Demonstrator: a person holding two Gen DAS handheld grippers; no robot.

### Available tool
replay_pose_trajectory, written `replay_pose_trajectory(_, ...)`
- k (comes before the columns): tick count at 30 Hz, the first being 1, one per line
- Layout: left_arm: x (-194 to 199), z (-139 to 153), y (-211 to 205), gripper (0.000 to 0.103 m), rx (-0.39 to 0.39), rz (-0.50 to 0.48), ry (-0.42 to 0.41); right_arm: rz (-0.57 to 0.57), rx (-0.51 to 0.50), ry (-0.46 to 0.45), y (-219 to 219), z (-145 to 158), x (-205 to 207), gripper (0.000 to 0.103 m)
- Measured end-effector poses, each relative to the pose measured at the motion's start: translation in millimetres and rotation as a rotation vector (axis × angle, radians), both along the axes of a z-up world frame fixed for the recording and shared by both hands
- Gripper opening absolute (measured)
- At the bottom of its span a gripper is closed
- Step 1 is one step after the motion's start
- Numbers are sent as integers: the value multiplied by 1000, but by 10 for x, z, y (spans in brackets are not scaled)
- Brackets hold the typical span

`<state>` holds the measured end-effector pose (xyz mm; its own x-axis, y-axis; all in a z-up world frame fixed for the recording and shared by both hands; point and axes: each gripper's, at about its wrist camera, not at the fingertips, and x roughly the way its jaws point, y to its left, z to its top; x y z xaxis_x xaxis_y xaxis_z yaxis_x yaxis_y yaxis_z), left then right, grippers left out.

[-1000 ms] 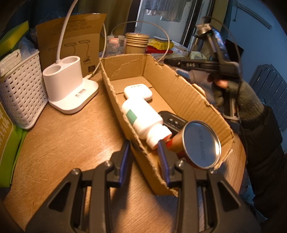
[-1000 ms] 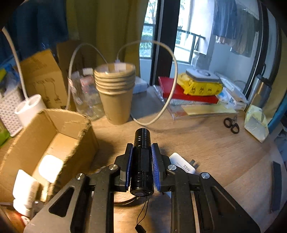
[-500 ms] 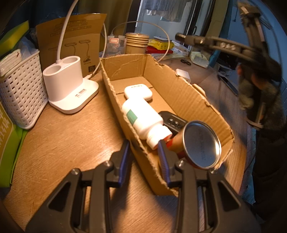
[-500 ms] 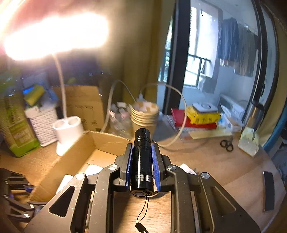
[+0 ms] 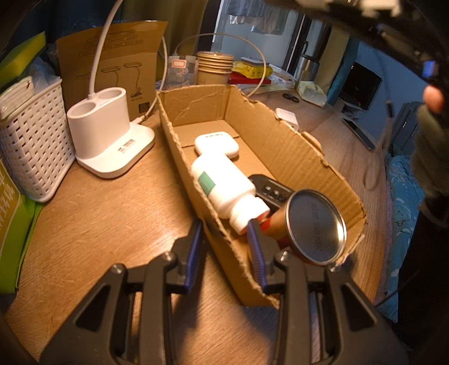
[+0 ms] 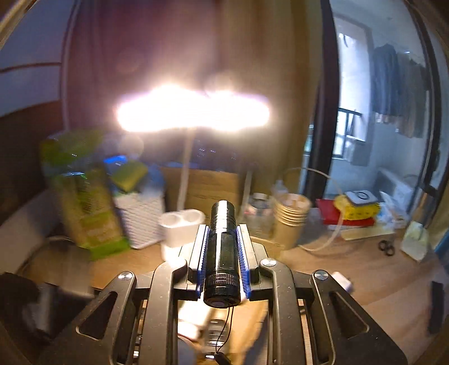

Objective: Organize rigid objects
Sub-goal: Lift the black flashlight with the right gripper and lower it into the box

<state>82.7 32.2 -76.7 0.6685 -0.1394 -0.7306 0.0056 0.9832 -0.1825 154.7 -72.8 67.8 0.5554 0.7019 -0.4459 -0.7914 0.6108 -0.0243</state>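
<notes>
A torn cardboard box lies on the wooden table and holds a white case, a white bottle, a black remote and a can with a metal lid. My left gripper straddles the box's near left wall, one finger outside and one inside; the gap stays wide. My right gripper is shut on a black flashlight and holds it high above the table. It shows blurred along the top right of the left wrist view.
A white lamp base with its cable, a white woven basket, a brown carton and stacked paper cups stand behind the box. The lit lamp head glares ahead. Scissors and a charger lie at the right.
My right gripper has risen and swung left with the flashlight, over the box. The left gripper and the box have not moved.
</notes>
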Motion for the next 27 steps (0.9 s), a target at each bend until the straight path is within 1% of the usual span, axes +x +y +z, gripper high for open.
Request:
replay_pose_trajectory(3,2,-2,0,35,0,0,0,22,8,-23,77,65,-124,22)
replay_pose_trajectory(7,1,-1,1,35,0,0,0,14,-2,-34,177,38,-118,22)
replay_pose_trajectory(12,0,0,1,35,0,0,0,-33,-49,-12,249,-204,73,22)
replay_pose_trajectory(15,0,0,1,35,0,0,0,-49,-64,46,255,-390,227,22)
replay_pose_trajectory(21,3,-2,2,35,0,0,0,-90,-115,94,256,-667,431,22)
replay_pose_trajectory(24,0,0,3,35,0,0,0,-106,-147,109,271,-792,508,22)
replay_pose_trajectory(27,2,-1,2,35,0,0,0,-117,-150,122,248,-857,544,22)
